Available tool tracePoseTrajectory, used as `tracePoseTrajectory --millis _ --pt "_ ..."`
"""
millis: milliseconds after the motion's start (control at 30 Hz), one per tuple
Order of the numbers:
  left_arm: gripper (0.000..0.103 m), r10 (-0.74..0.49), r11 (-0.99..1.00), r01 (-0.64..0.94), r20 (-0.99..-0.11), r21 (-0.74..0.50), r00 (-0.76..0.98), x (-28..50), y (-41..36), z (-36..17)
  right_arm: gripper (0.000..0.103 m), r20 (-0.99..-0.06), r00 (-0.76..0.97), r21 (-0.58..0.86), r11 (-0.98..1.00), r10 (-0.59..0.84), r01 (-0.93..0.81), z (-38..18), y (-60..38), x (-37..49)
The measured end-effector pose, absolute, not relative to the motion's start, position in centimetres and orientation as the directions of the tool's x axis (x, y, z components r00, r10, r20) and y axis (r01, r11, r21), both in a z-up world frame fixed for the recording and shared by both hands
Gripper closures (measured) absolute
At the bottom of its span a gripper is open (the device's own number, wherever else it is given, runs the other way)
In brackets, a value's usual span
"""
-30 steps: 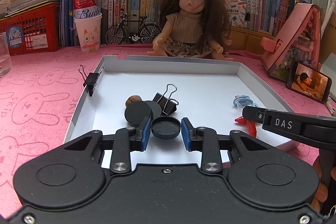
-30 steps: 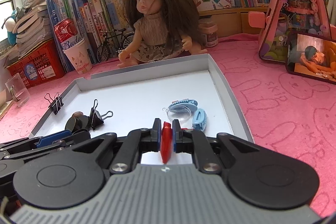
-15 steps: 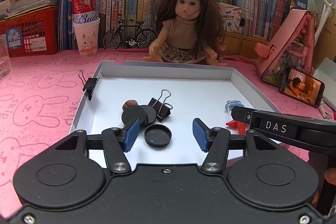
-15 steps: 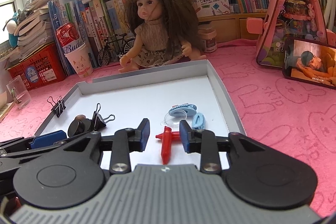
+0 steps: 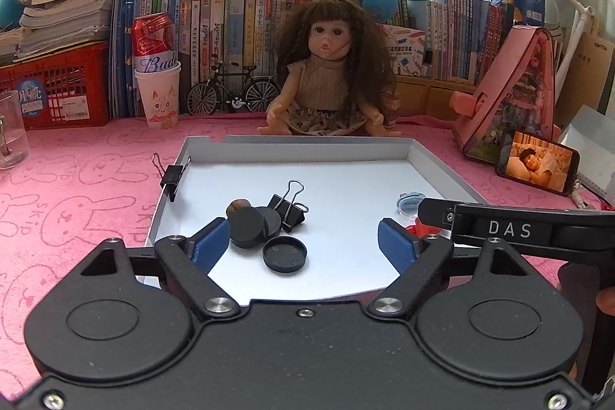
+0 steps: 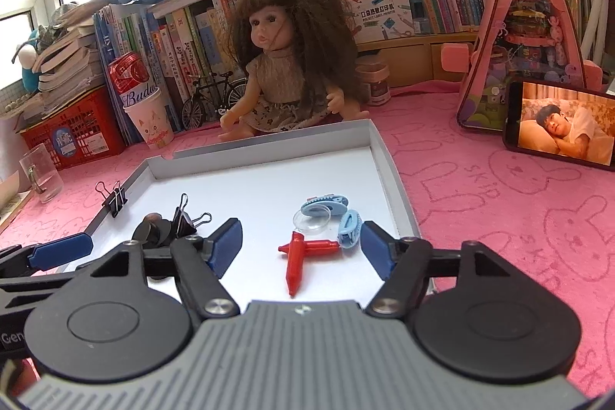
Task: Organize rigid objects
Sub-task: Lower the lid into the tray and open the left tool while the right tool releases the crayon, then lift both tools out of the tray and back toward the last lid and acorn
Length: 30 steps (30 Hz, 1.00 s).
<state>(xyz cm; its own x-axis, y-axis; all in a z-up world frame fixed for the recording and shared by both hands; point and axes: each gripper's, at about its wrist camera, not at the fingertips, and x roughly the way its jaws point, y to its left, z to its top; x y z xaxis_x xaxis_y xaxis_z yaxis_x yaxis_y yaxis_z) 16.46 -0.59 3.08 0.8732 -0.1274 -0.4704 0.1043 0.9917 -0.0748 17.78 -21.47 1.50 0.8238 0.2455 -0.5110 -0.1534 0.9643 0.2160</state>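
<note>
Down at the lower middle of the left wrist view, the left gripper [image 5: 303, 248] is spreading its jaws wide, and the black round cap [image 5: 285, 253] is lying loose on the white tray [image 5: 442, 168] between the blue pads without touching them. Just behind it, a little pile of black discs [image 5: 250, 227] is sitting against a binder clip [image 5: 289, 206].

Over in the right wrist view, the right gripper [image 6: 301, 248] is opening up too, with the red crayon-shaped piece [image 6: 295, 262] lying flat on the tray floor between its jaws, clear of both. Blue hair clips [image 6: 348, 229] and a clear lens-like disc [image 6: 312, 219] are sitting just above it in the frame.

My take: both drops look done, blacks on the left of the tray, colourful stuff on the right. To finish this step cleanly, I'd be lifting both grippers straight away with the jaws wide, so no pad is nudging the cap or rolling the crayon into the clips. The two grippers are crowding each other low in the frame, so pulling them apart first seems smart.
</note>
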Motion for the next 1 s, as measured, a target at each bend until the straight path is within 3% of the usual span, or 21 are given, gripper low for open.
tracePoseTrajectory --millis 1000 --pt "0.018 -0.266 0.964 0.249 -0.464 -0.099 0.845 7.9 -0.2 2.6 0.005 -0.492 0.804 0.115 0.941 0.333 -0.319 1.2 -22.5 10.6"
